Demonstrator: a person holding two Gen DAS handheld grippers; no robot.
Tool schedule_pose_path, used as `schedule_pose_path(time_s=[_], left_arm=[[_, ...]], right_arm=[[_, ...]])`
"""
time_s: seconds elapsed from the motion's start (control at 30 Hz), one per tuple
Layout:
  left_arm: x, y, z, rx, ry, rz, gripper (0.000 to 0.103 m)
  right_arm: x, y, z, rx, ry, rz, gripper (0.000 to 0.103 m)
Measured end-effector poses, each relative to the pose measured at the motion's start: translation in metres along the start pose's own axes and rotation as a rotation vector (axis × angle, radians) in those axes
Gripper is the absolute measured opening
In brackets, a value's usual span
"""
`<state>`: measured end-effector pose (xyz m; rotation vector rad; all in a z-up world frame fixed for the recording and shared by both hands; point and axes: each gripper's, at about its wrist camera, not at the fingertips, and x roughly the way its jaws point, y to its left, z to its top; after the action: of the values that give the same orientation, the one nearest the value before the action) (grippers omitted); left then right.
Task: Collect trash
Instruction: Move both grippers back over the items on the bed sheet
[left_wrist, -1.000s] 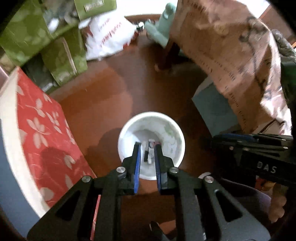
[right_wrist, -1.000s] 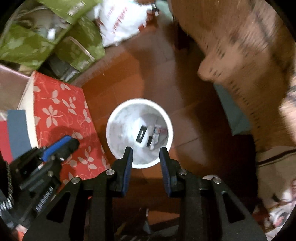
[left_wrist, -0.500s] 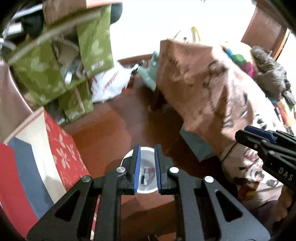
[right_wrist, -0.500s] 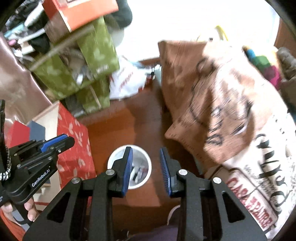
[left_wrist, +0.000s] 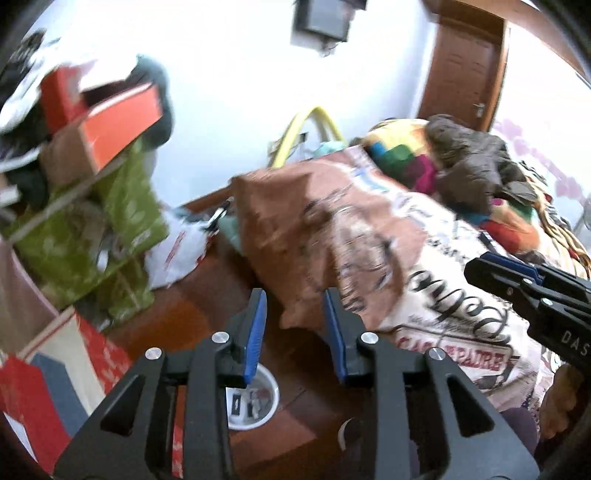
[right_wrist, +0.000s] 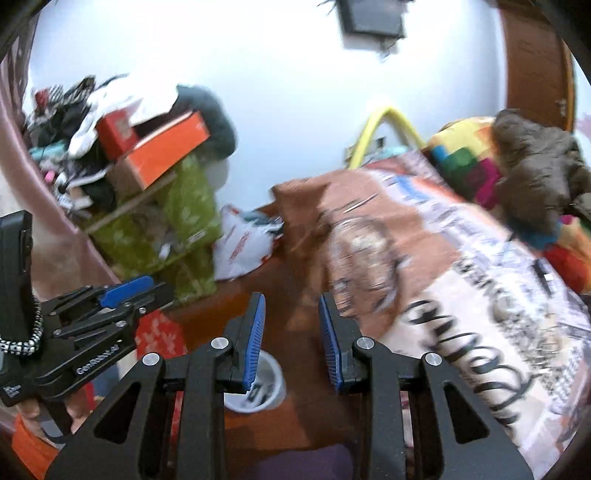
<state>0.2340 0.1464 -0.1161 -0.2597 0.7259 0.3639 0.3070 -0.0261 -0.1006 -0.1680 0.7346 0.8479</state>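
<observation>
A white round bin (left_wrist: 255, 402) stands on the brown floor below my left gripper (left_wrist: 295, 334), with small black and white scraps inside. The left gripper is open and empty, raised well above the bin. In the right wrist view the same bin (right_wrist: 267, 387) sits low, partly behind the left finger. My right gripper (right_wrist: 292, 341) is open and empty, also held high. The other gripper shows at the right edge of the left wrist view (left_wrist: 535, 291) and at the left of the right wrist view (right_wrist: 92, 317).
A bed with a printed brown and white cover (left_wrist: 388, 258) fills the right, with a dark jacket (left_wrist: 476, 166) and colourful blanket on it. Green fabric shelves (left_wrist: 92, 229) with orange boxes stand at left. A white plastic bag (left_wrist: 177, 251) lies on the floor. A red floral box (left_wrist: 107, 362) is beside the bin.
Both grippers have risen and tilted up from looking straight down into the bin to facing the room. The left gripper's jaws have opened wider. The bin now looks small and low.
</observation>
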Motion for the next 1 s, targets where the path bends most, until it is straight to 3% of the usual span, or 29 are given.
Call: schedule_pose_path(time_s=[0.23, 0.3, 0.37, 0.47, 0.77, 1.0], left_arm=[[0.002, -0.082, 0.025, 0.096, -0.036, -0.105, 0.048], [0.007, -0.1, 0.03, 0.121, -0.033, -0.122, 0.048], [0.015, -0.12, 0.036, 0.146, -0.027, -0.148, 0.049], [0.027, -0.15, 0.042, 0.185, -0.023, -0.169, 0.053], [0.08, -0.232, 0.034, 0.276, 0.073, -0.278, 0.059], [0.129, -0.277, 0.019, 0.365, 0.173, -0.308, 0.059]], right_arm=[[-0.044, -0.066, 0.004, 0.061, -0.073, -0.114, 0.027], [-0.055, -0.088, 0.003, 0.095, -0.085, -0.144, 0.032], [-0.068, -0.112, 0.0, 0.139, -0.104, -0.17, 0.046], [-0.082, -0.145, -0.006, 0.18, -0.118, -0.235, 0.047], [-0.1, -0.236, -0.039, 0.287, -0.067, -0.42, 0.048], [-0.077, -0.289, -0.078, 0.401, 0.046, -0.402, 0.048]])
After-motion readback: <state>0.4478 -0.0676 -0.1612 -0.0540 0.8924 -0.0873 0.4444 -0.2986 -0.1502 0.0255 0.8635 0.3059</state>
